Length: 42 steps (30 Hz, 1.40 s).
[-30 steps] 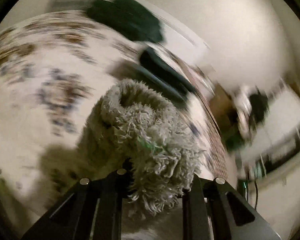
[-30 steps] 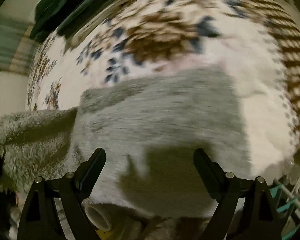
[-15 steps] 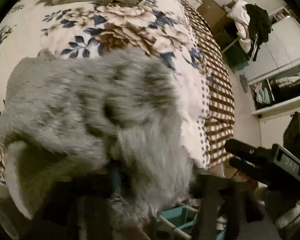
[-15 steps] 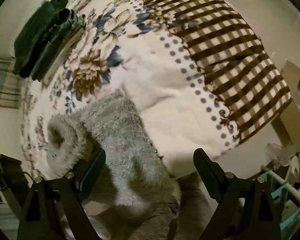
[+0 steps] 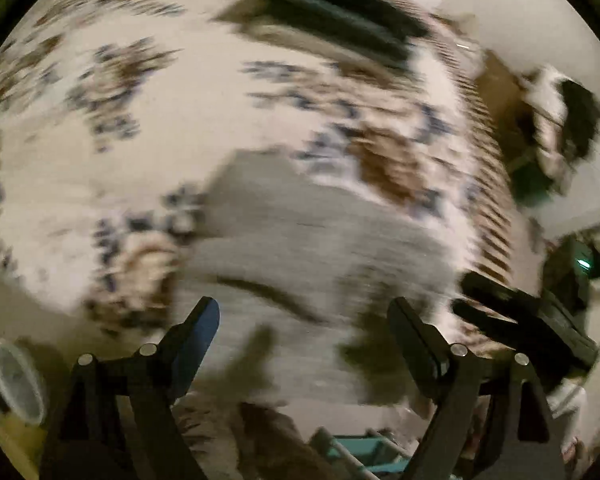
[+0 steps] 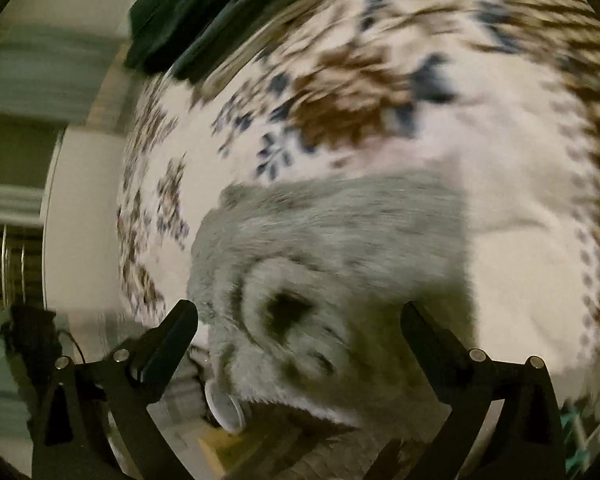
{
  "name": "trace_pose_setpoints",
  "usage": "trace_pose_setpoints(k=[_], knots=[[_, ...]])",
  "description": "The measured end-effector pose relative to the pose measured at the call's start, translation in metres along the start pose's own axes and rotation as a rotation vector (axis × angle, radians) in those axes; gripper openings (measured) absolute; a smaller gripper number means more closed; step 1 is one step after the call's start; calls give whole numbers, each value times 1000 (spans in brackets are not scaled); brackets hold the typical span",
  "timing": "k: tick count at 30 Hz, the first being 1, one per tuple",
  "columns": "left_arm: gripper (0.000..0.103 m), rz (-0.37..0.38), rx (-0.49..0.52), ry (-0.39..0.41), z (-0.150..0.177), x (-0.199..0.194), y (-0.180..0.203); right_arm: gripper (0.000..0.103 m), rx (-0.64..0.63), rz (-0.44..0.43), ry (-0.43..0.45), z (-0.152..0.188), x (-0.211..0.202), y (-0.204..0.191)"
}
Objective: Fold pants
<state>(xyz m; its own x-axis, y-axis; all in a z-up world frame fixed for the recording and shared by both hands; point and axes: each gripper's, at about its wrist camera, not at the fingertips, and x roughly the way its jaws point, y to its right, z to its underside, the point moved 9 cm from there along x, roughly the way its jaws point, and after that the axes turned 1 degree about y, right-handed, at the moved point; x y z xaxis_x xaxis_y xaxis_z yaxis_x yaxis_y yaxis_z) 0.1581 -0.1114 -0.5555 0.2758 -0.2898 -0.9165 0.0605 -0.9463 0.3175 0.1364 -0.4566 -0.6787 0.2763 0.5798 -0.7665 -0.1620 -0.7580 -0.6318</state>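
My view blurred, one grey pants (image 6: 332,248) on floral bedspread (image 6: 512,200), dark clothes pile (image 6: 188,12) behind, left gripper (image 5: 304,324) agape, right gripper (image 6: 300,328) agape, both empty

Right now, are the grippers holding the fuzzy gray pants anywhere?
No. The left gripper and the right gripper are both open, and the gray fuzzy pants lie on the flowered blanket, unheld.
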Motion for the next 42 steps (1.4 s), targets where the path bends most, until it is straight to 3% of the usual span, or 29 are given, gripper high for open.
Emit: trace_pose_setpoints(k=[5, 6, 7, 8, 11, 18, 22, 24, 26, 28, 29, 32, 37, 39, 40, 41, 42], knots=[[86, -95, -92, 21, -6, 5, -49, 99, -127, 66, -123, 3, 52, -17], [86, -99, -102, 26, -7, 5, -53, 91, -142, 88, -139, 4, 55, -17], [86, -98, -104, 27, -7, 4, -55, 60, -149, 116, -135, 3, 55, -15], [86, -95, -107, 29, -8, 4, -55, 39, -138, 139, -111, -1, 49, -11], [86, -66, -110, 34, -15, 4, -49, 27, -62, 124, -67, -7, 26, 5], [86, 8, -28, 33, -45, 27, -4, 24, 157, 81, 38, -26, -56, 67], [86, 68, 88, -29, -60, 63, 40, 24, 281, 121, 85, -38, -88, 118], [86, 76, 159, -63, -67, 88, 61, 31, 315, 140, 38, -40, -84, 143], [86, 48, 219, -103, -69, 113, 71, 67, 378, 168, -61, -31, -66, 171], [86, 22, 252, -143, -68, 133, 75, 72, 427, 273, -85, -20, -65, 192], [86, 18, 259, -156, -68, 137, 76, 72, 435, 265, -59, -16, -70, 192], [86, 11, 274, -156, -69, 140, 77, 72, 529, 163, 25, 6, -88, 183], [86, -1, 262, -171, -68, 149, 72, 72, 752, -147, -17, 51, -49, 161], [86, -8, 270, -175, -69, 151, 72, 65, 804, -225, -9, 57, -24, 150], [86, -9, 273, -178, -69, 152, 71, 28, 801, -240, 13, 57, -17, 147], [86, -11, 274, -179, -70, 153, 71, 11, 791, -193, 24, 59, -12, 145], [86, -8, 275, -181, -71, 155, 71, 11, 786, -157, 32, 65, -9, 141]])
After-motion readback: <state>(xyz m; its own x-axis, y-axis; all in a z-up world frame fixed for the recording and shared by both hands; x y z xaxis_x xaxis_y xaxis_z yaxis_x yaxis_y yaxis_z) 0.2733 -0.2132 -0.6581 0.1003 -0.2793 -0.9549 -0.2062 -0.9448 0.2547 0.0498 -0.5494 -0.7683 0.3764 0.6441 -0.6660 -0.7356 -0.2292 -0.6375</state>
